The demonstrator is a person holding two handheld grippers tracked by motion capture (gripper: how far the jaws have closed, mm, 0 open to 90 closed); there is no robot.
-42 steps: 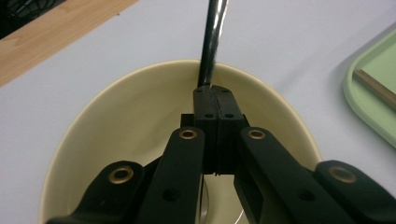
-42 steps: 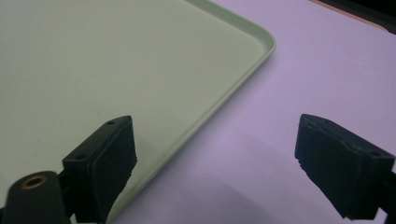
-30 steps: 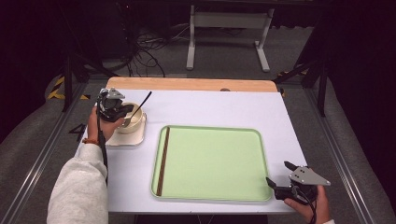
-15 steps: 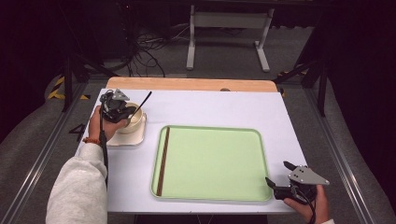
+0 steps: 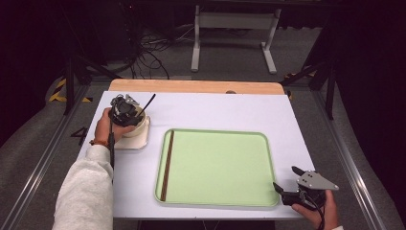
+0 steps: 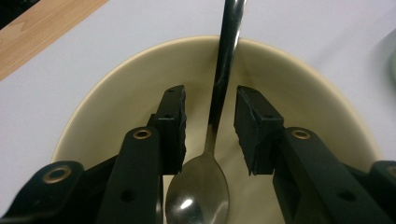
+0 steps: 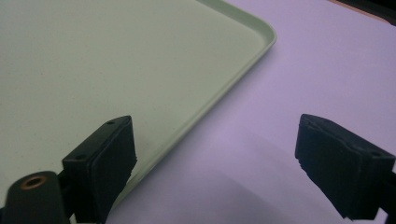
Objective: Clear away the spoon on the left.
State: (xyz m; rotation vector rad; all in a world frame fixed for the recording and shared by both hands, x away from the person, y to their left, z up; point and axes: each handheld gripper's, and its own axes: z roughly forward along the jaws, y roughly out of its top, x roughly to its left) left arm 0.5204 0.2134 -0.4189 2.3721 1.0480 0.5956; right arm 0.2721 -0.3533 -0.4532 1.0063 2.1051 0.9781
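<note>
My left tongs (image 6: 209,128) sit down inside the cream bowl (image 6: 289,88), their jaws parted a little and having just been opening, with the handle of the metal spoon (image 6: 212,135) standing between them; the pads do not press on it, so I read the spoon as let go, its scoop lying in the bottom of the bowl and its handle leaning up over the far rim. From the high view the bowl (image 5: 139,128) stands on a pale square plate (image 5: 139,142) at the left of the white surface (image 5: 215,112), just beside the green tray (image 5: 268,148), which carries nothing but a dark stick (image 5: 167,165) along its left edge. My right tongs (image 7: 215,158) hover spread wide and empty over the tray's (image 7: 224,88) near right corner. I judge the spoon delivered to the bowl; what is left is to draw the left tongs up clear without tipping the handle.
</note>
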